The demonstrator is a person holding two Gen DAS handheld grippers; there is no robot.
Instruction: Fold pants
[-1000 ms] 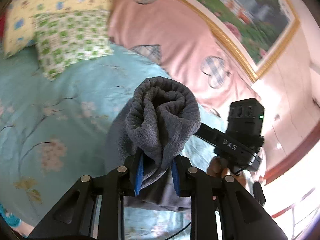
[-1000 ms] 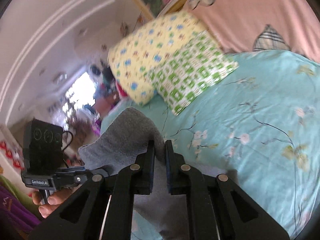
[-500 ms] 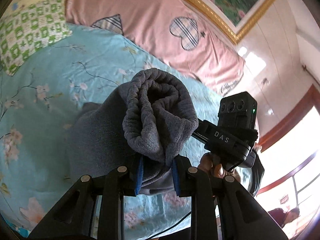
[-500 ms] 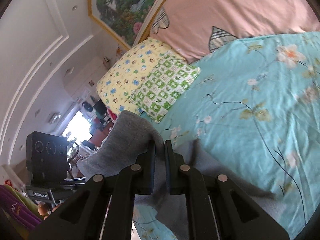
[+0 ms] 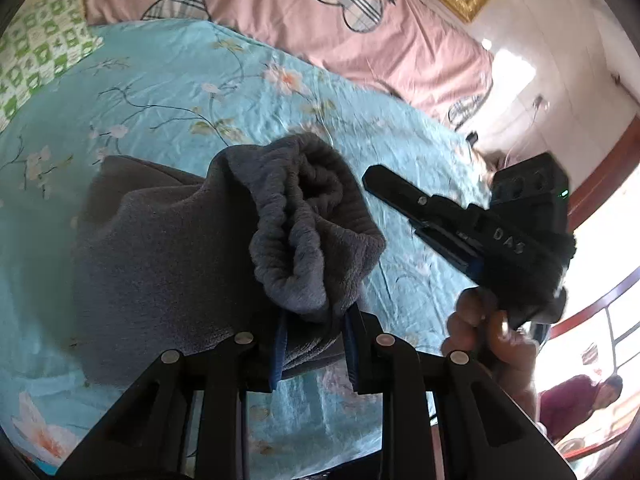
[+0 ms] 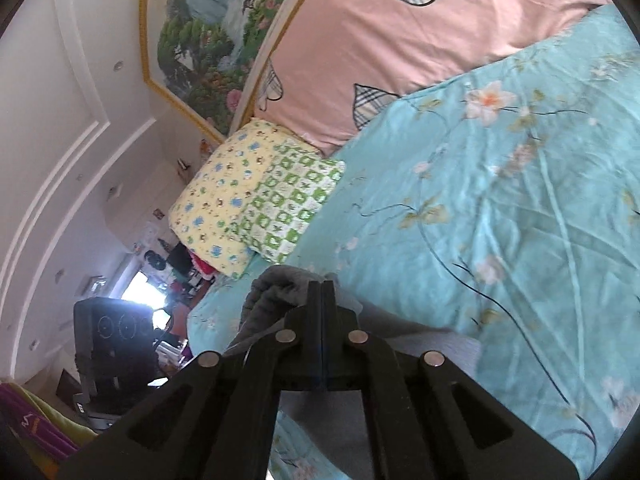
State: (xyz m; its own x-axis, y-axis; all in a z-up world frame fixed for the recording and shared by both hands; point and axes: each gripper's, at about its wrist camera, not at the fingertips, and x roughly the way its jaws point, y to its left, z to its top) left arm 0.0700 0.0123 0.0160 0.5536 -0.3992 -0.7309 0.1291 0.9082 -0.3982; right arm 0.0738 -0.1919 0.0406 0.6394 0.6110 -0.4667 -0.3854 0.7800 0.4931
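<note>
Home bedroom, floral turquoise bedsheet (image 6: 520,200), patterned pillows (image 6: 256,208), pink headboard cover (image 5: 280,20), gilt-framed landscape painting (image 6: 208,40)

A bed (image 6: 520,200) under a turquoise floral sheet fills most of both views. At its 12 o'clock lies a pink cover (image 6: 380,40) with plaid hearts. A yellow pillow (image 6: 216,200) and a green-checked pillow (image 6: 292,204) sit together toward 10 o'clock. A gold-framed landscape painting (image 6: 208,32) hangs on the white panelled wall (image 6: 60,140). Bright daylight pours through a window (image 5: 612,320) at 4 o'clock in the left view.
</note>
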